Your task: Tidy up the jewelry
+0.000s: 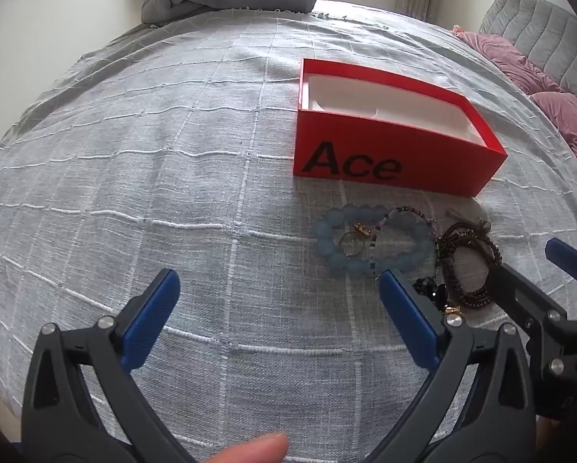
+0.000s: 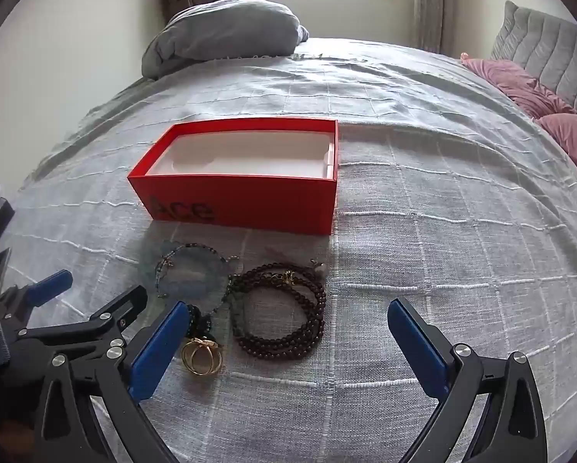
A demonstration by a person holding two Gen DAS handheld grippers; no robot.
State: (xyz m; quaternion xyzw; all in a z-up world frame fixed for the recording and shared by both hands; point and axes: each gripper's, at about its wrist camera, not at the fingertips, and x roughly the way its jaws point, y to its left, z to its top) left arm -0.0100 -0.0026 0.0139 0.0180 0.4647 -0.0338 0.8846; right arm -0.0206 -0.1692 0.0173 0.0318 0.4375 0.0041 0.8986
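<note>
1. The red box [image 2: 242,200] reads "Ace" in black on its near wall; in the right wrist view the lettering is blurred.
2. The left gripper [image 1: 276,293] and right gripper [image 2: 286,322] both stand spread, holding nothing.
3. The jewelry lies on the grey bedspread [image 1: 134,193], at 6 o'clock from the box: blue bead bracelet [image 1: 336,256], dark bead strand [image 2: 284,316], gold rings [image 2: 202,355].
4. The right gripper's left finger partly hides small black pieces.
</note>
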